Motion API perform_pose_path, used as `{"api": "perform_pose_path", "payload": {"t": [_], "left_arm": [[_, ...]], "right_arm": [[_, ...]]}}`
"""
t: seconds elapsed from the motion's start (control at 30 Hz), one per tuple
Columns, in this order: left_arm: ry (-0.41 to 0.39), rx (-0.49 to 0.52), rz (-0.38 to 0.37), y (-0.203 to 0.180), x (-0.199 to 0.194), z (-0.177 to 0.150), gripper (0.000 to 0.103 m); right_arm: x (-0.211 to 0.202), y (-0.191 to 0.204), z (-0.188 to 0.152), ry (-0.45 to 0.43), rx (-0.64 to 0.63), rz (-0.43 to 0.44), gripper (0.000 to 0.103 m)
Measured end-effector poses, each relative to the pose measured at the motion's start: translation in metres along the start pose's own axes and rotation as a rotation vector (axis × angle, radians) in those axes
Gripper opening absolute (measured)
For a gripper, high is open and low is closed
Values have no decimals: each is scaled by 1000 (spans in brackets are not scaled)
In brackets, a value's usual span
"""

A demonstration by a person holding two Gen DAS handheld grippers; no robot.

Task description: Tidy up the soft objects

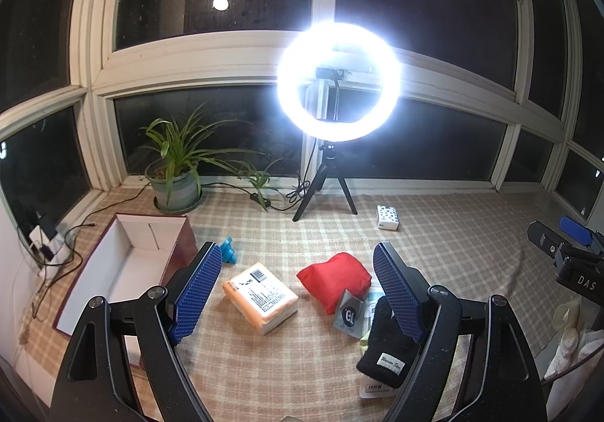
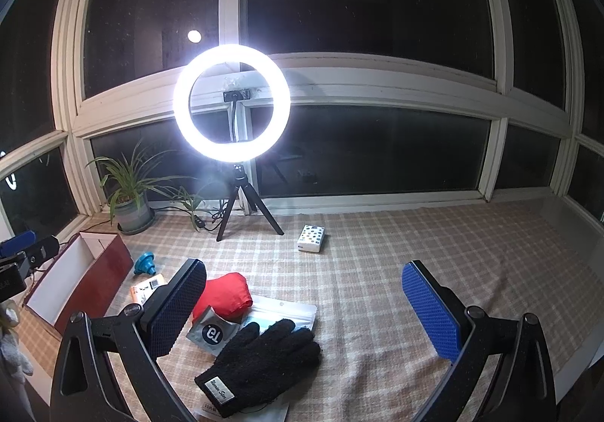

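Note:
A black knit glove (image 2: 260, 365) lies on flat white packets (image 2: 281, 312) on the checked cloth; it also shows in the left wrist view (image 1: 385, 346), partly behind my right finger. A red soft pouch (image 1: 334, 280) (image 2: 226, 293) lies beside it, with a grey sachet (image 1: 348, 314) (image 2: 212, 331) at its near edge. An orange tissue pack (image 1: 260, 295) (image 2: 145, 288) lies left of the pouch. A dotted white tissue pack (image 1: 387, 217) (image 2: 311, 237) sits farther back. My left gripper (image 1: 298, 293) is open above the orange pack and pouch. My right gripper (image 2: 302, 308) is open over the glove.
An open dark-red box (image 1: 124, 267) (image 2: 75, 278) with a white inside stands at the left. A blue plastic piece (image 1: 228, 250) (image 2: 145, 263) lies by it. A ring light on a tripod (image 1: 338, 82) (image 2: 231, 102), a potted plant (image 1: 175, 180) and cables stand along the window.

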State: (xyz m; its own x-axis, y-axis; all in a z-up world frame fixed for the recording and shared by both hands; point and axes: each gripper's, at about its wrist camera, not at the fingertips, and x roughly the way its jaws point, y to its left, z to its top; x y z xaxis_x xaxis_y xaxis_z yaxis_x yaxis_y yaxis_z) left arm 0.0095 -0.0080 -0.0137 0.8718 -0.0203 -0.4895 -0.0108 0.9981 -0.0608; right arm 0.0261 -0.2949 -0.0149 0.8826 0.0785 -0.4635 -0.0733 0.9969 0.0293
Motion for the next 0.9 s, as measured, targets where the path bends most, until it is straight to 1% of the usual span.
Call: {"api": "perform_pose_path", "payload": {"t": [0.2,0.37,0.73,0.9], "left_arm": [[33,-11,-17,2,7,-4,83],[65,-24,-38,6,17,-12,83],[141,-54,-53,14,36,-32,83],[176,-77,-36,23,42,-44,83]], "right_arm": [[11,-11,-6,36,30,22,103],[21,-20,-12,77,65,62,103],[45,-34,-29,164,111,187,103],[59,-36,-31,202,116,241,103]]}}
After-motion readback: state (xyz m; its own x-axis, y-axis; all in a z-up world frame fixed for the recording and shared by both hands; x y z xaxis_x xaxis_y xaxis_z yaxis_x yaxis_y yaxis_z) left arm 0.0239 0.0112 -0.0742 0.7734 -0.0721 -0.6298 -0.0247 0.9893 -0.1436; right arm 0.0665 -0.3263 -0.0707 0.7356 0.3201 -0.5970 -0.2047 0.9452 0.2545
